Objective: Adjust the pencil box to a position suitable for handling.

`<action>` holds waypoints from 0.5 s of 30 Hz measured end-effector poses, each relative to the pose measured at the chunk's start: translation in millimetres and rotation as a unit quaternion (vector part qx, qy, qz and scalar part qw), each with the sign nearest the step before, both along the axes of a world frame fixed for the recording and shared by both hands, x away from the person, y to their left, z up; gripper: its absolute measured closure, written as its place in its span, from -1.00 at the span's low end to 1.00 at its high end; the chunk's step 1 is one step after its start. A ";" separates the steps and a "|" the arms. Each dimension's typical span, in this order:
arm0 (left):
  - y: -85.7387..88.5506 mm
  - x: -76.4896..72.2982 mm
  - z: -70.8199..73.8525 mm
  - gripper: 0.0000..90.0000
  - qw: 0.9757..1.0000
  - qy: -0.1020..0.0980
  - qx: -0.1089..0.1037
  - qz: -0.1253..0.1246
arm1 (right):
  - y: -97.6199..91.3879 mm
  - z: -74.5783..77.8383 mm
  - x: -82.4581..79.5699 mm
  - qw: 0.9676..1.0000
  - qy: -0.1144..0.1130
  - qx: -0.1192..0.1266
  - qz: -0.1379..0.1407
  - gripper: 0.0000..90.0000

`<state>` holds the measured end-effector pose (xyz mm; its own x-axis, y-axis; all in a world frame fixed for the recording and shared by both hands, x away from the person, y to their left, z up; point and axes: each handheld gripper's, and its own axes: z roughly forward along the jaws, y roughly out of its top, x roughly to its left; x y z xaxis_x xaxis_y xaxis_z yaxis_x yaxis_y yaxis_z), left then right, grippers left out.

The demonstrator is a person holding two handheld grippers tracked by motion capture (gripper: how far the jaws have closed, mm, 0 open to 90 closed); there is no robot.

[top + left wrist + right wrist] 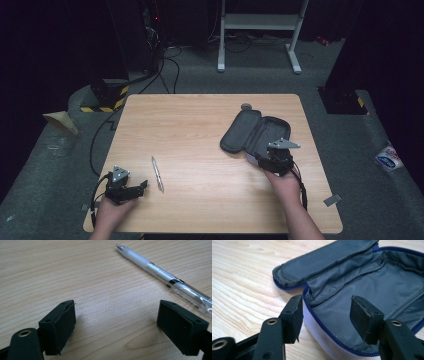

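A person is sitting at the near edge of a wooden tabletop [200,120], holding a gripper in each hand. The left gripper [131,189] is resting near the near left corner, its jaws standing spread with nothing but bare wood between them. A pen [157,173] with a clear barrel and a pale grip is lying just beside that gripper, toward the middle of the near edge; in the left gripper view the pen [162,273] is passing close by one jaw, apart from it. The right gripper [272,157] is working at the right side of the tabletop, where a grey pencil case [250,131] is lying unzipped with its lid folded back. In the right gripper view its jaws are spread and straddling the case's near wall [329,325], one jaw outside by the blue zipper [319,322] and one inside over the grey lining, not yet pinching it.
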<state>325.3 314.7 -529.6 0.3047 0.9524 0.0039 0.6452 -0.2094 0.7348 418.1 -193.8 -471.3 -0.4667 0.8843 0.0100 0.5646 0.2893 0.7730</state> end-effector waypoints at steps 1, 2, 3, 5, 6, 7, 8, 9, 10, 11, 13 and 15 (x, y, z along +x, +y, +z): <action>0.0 -0.1 0.0 -0.65 1.000 0.000 0.000 -0.001 | 1.3 -0.8 -0.2 1.000 0.002 -0.004 0.001 0.00; -0.1 -0.2 0.0 -0.65 1.000 0.000 0.000 -0.001 | 3.8 -1.9 -1.3 1.000 0.005 -0.007 0.004 0.05; -0.2 -0.5 -0.1 -0.65 1.000 0.000 -0.001 0.000 | 3.8 -1.9 -1.3 1.000 0.005 -0.007 0.004 0.05; -0.1 -1.6 -0.1 -0.65 1.000 -0.001 0.001 -0.002 | 5.4 -2.5 -1.8 1.000 0.003 -0.008 0.008 0.09; -0.2 -2.2 -0.2 -0.65 1.000 -0.001 -0.001 -0.001 | 5.7 -2.9 -1.6 1.000 0.002 -0.008 0.009 0.11; -0.1 -2.6 0.0 -0.65 1.000 0.000 0.000 -0.001 | 5.6 -3.5 -0.9 1.000 0.004 -0.006 0.010 0.14; -0.1 -3.0 -0.1 -0.65 1.000 -0.001 0.000 -0.002 | 5.3 -3.9 -0.2 1.000 0.005 -0.005 0.010 0.17; 0.0 -3.2 -0.1 -0.65 1.000 -0.001 0.000 -0.002 | 4.9 -4.9 0.7 1.000 0.008 -0.003 0.008 0.19; 0.3 -3.6 0.1 -0.65 1.000 0.000 0.001 -0.002 | 4.1 -5.6 1.6 1.000 0.008 -0.003 0.007 0.24; 0.3 -4.2 0.1 -0.65 1.000 0.001 0.000 0.000 | 3.6 -6.2 1.7 1.000 0.006 -0.005 0.005 0.29; 0.5 -5.7 0.3 -0.64 1.000 0.000 0.004 0.003 | 2.6 -6.7 0.7 1.000 0.000 -0.005 0.006 0.40; 0.4 -8.4 -0.1 -0.64 1.000 -0.002 0.001 0.009 | 2.8 -8.3 0.0 1.000 0.000 -0.005 0.013 0.44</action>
<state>316.8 315.2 -529.7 0.2884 0.9575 0.0065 0.6464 -0.1997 0.7364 418.1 -191.0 -479.7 -0.4901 0.8717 0.0020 0.5569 0.3114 0.7700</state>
